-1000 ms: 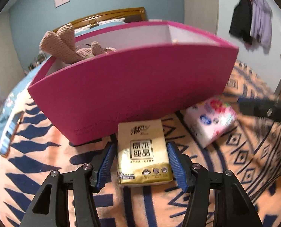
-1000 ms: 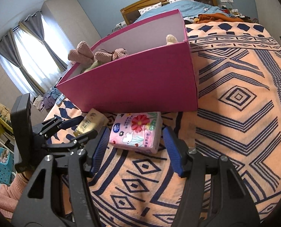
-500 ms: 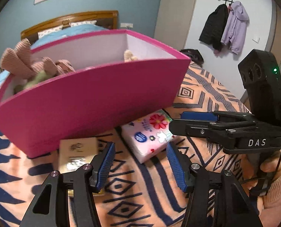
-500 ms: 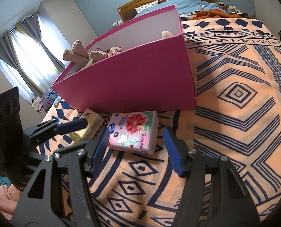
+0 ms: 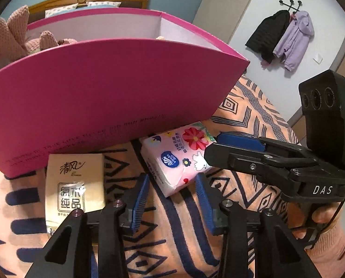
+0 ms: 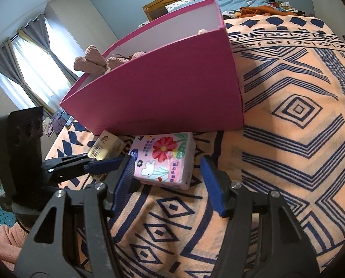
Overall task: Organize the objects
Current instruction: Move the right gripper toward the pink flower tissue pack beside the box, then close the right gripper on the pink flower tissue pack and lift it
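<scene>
Reaching for the pink tissue pack (image 6: pixel 164 159) lying against the magenta box (image 6: pixel 163 88), we frame it between the right gripper (image 6: pixel 167 180)'s spread jaws while the left gripper (image 5: pixel 172 197), jaws just narrowed around nothing, waits; next we must close and lift.

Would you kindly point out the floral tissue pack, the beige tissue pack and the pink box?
floral tissue pack (image 6: pixel 164 159), right wrist view, printed top.
beige tissue pack (image 5: pixel 74 185), left wrist view, printed top.
pink box (image 5: pixel 103 97), left wrist view, front wall.
</scene>
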`<state>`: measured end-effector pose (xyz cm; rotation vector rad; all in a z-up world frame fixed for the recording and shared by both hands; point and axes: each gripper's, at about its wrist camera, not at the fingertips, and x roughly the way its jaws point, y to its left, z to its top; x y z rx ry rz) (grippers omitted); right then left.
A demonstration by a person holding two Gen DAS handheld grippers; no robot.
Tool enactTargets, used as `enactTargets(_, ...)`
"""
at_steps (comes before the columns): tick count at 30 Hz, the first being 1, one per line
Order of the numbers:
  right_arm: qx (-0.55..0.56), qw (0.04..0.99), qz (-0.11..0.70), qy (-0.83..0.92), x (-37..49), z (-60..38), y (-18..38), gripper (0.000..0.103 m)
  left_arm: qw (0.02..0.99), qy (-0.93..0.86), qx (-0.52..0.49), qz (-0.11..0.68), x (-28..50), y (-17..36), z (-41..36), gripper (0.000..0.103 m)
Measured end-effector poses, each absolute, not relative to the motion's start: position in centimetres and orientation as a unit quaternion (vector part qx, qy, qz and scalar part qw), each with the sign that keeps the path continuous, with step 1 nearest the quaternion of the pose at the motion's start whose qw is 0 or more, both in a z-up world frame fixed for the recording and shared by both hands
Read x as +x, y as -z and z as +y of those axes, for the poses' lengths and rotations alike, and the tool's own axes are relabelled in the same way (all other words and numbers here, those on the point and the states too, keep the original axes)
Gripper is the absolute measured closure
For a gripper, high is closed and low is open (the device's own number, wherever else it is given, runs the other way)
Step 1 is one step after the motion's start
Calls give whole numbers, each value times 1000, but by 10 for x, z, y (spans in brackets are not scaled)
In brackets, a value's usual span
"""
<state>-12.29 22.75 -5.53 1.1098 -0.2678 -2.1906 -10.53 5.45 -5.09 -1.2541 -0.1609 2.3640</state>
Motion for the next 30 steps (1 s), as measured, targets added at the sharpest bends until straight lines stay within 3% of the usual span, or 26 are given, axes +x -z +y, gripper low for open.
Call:
enactTargets(11, 435, 326, -114, 832, -133, 227, 60, 43, 243, -844, -470, -84, -111, 51, 54, 63)
enactTargets(19, 446, 323, -119, 826, -138, 226, 68, 53, 244, -844, -471, -82, -115, 52, 58, 65)
enactTargets(30, 444, 324, -111, 828, -131, 223, 69, 53, 247, -845, -467, -87, -114, 53, 60, 66)
